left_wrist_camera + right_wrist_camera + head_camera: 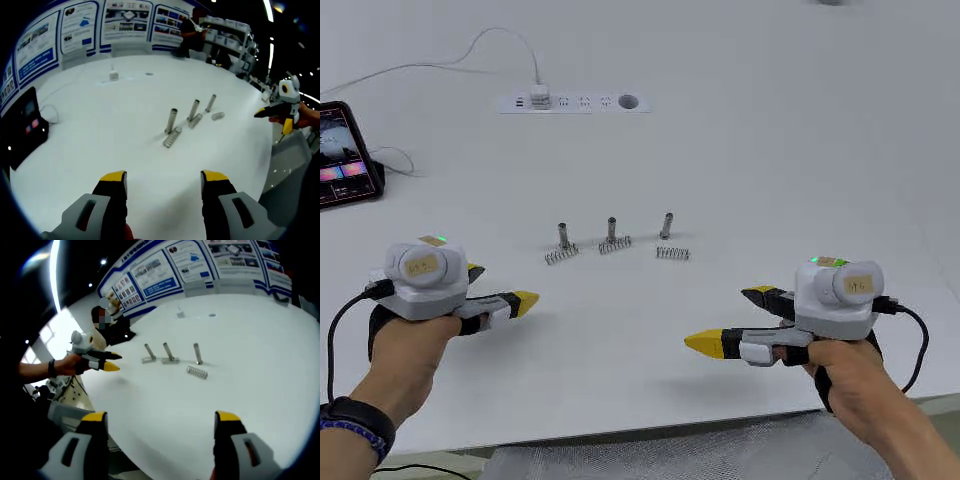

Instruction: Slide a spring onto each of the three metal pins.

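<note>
Springs [615, 244] lie by upright pins [612, 229], left gripper [502, 285] and right gripper [723, 318] gaping.

1. The left gripper [502, 286] had a white-grey body, yellow-tipped black jaws and a tan label [421, 266].
2. The right gripper [728, 318] matched, trailing a black cable [918, 340].
3. A dark wristband [360, 418] circled the left wrist.

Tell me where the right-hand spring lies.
In the head view, the right-hand spring lies flat on the table, just in front of the rightmost pin.
</note>
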Demonstrator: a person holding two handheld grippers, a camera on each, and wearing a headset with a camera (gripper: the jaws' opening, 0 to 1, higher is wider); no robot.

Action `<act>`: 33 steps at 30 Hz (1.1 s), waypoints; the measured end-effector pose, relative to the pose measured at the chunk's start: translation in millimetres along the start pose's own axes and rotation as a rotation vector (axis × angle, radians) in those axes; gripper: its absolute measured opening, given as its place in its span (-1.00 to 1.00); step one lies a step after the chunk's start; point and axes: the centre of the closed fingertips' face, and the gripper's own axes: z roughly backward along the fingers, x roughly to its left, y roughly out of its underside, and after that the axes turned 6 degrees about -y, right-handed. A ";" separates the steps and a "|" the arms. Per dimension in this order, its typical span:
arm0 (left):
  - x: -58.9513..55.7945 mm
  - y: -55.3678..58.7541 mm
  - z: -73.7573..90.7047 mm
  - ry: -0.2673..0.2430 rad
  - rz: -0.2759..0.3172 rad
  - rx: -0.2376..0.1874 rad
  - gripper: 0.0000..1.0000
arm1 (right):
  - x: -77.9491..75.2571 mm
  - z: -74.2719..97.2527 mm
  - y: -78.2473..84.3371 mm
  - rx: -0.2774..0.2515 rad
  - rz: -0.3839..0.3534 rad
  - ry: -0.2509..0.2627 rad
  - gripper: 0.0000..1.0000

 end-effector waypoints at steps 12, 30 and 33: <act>3.9 11.0 19.7 0.010 -0.015 -0.002 0.44 | 3.0 -11.1 -2.1 0.010 0.012 -0.015 0.79; 2.0 20.8 37.2 0.021 -0.030 0.007 0.59 | 4.4 -16.1 -2.3 0.022 0.019 -0.022 0.79; 1.7 20.9 37.7 0.023 -0.036 0.010 0.59 | 4.3 -16.1 -0.7 0.026 0.018 -0.022 0.79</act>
